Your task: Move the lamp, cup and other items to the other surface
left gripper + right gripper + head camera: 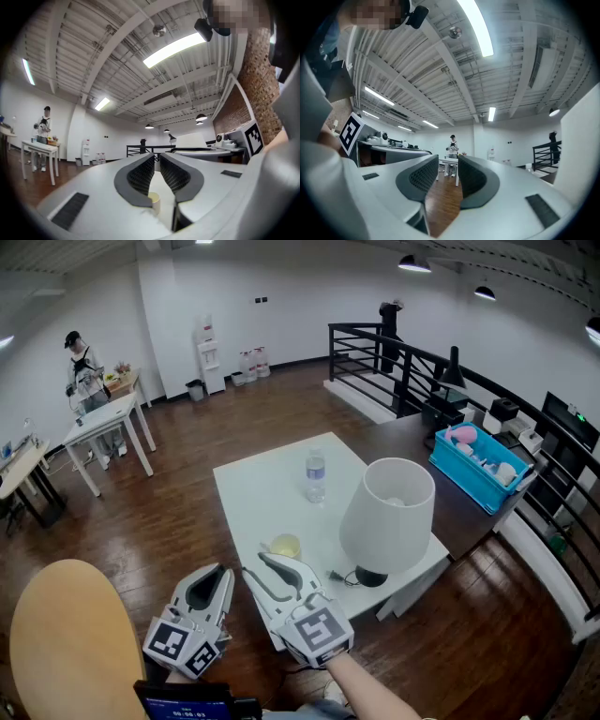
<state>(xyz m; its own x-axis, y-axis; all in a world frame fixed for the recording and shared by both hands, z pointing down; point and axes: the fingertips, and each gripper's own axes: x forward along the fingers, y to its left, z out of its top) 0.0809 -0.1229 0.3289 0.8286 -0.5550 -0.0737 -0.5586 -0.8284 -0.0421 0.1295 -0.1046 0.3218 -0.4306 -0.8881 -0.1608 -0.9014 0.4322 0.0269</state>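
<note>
At frame centre, worktop (253, 493): white, square, on a dark wood floor.
Lamp (386, 521): upright at the worktop's lower right corner, with a white shade over a black base.
Cup (285, 546): pale yellow, on the worktop near its lower edge, left of the lamp and apart from it.
Bottle (316, 474): clear, upright, above the cup toward the worktop's middle.
Left hand-held gripper (222, 571): low in the frame, off the worktop's lower left edge. Its jaws stand a narrow gap apart and grip nothing. In the left gripper view the cup shows low through that gap, untouched.
Right hand-held gripper (255, 564): over the worktop's lower edge, just below the cup. Its jaws are apart and empty, with only floor between them.
Blue bin (473, 470): at right on a dark worktop (412, 437), holding small items.
Person (84, 371): upper left, beside a white table (103, 418).
</note>
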